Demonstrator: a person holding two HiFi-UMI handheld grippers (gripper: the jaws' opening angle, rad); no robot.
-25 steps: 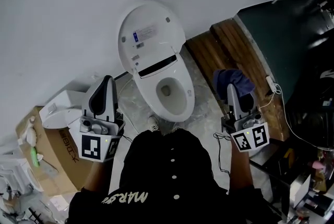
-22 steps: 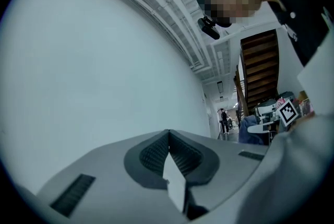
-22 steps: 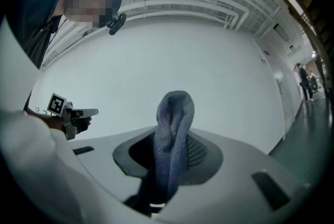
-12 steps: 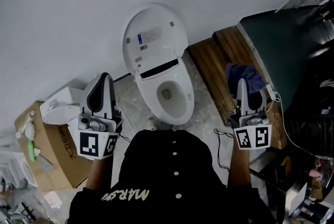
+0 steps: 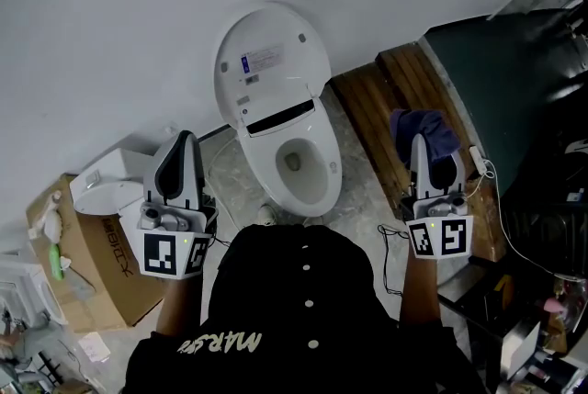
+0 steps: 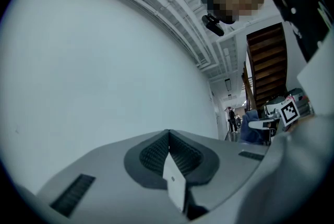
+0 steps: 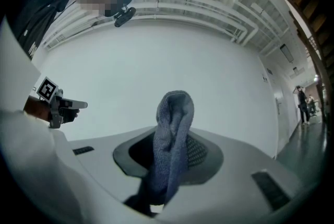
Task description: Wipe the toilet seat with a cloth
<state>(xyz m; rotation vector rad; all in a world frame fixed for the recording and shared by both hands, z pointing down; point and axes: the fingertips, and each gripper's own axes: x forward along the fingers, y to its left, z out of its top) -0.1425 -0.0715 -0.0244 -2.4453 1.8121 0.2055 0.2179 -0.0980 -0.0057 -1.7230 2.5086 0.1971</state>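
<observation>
The head view is moderately dim and evenly lit by diffuse overhead light. The white wall (image 5: 110,16) renders as flat grey. The toilet (image 5: 276,107) lid shows a soft sheen and no hard glare. The right edge of this view falls into deep shadow, and detail there is lost.

Both gripper views show strong fisheye distortion: black vignetted corners and bowed ceiling lines. In the left gripper view, the body of the left gripper (image 6: 168,137) nearest the lens is blurred. In the right gripper view, the cloth (image 7: 175,113) is in focus, with its weave legible.
</observation>
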